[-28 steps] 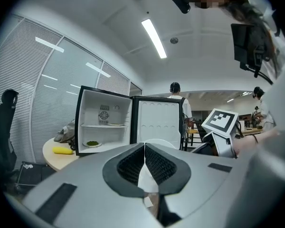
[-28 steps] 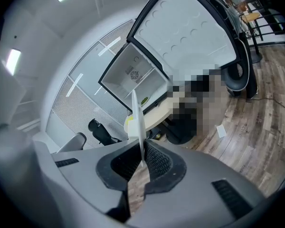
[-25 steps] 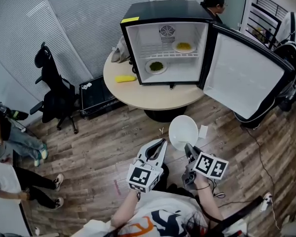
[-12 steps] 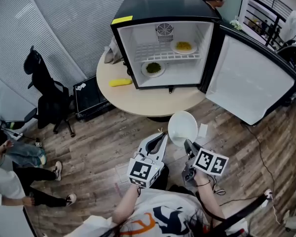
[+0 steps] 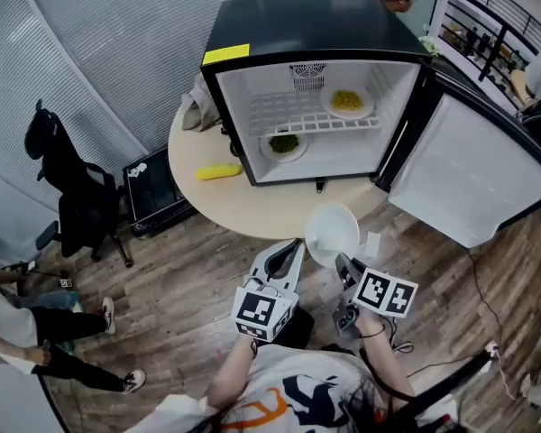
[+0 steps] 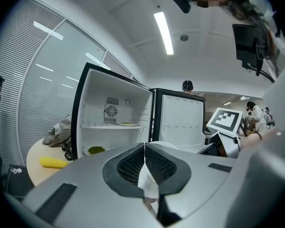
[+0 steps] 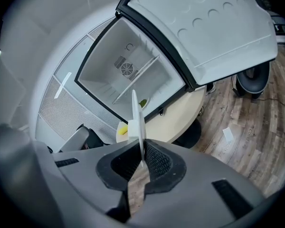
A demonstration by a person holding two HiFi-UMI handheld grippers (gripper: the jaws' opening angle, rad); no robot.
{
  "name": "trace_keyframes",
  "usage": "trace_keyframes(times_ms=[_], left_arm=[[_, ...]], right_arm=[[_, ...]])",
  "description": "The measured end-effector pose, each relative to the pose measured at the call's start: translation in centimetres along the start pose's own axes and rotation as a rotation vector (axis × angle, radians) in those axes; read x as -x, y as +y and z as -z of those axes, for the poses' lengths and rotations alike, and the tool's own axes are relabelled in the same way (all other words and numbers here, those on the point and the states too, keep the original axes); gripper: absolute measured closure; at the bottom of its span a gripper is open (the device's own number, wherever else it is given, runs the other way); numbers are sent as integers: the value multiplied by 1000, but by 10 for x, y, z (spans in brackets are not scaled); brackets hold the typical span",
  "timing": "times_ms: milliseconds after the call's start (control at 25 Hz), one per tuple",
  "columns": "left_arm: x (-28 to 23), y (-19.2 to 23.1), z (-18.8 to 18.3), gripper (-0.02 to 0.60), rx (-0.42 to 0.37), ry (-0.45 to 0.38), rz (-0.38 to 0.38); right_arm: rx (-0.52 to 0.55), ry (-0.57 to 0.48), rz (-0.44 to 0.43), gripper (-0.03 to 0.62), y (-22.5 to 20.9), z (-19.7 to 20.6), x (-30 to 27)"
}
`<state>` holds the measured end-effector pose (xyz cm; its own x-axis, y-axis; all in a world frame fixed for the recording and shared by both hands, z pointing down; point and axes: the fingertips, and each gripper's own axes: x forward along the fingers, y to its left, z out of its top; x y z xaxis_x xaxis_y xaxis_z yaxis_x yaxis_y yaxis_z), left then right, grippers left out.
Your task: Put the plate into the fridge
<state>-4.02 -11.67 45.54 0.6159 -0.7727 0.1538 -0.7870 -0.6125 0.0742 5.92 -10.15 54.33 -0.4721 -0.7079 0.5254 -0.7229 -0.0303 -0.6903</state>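
A white empty plate hangs over the floor just short of the round table. My right gripper is shut on its near rim; in the right gripper view the plate stands edge-on out of the pads. Beside it, my left gripper is shut and holds nothing; in its own view the jaws meet. The black fridge stands on the table with its door swung open to the right. Inside are a plate of green food on the bottom and a plate of yellow food on the wire shelf.
A yellow object lies on the table left of the fridge, with a grey bag behind it. A black office chair and a black box stand at the left. People's legs show at the far left, and a person behind the fridge.
The fridge and table have come nearer in the head view. The plate, still in my right gripper, has moved up to the table's edge. Both grippers kept their state.
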Motion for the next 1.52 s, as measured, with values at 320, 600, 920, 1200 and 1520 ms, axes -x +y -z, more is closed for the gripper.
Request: trace_keyframes(times_ms=[320, 600, 920, 1200, 1520], left_arm=[[-35, 55, -14, 568, -4, -15, 53], [-61, 87, -15, 568, -9, -10, 97], [-77, 86, -5, 568, 12, 24, 176], [-86, 78, 2, 568, 8, 57, 212], [-107, 84, -9, 568, -7, 40, 195]], right_arm=[[-8, -13, 22, 566, 25, -29, -54], [-36, -58, 54, 566, 28, -53, -84], [-88, -87, 124, 566, 12, -59, -85], [-99, -105, 146, 566, 0, -76, -94], [-89, -96, 163, 566, -15, -105, -118]])
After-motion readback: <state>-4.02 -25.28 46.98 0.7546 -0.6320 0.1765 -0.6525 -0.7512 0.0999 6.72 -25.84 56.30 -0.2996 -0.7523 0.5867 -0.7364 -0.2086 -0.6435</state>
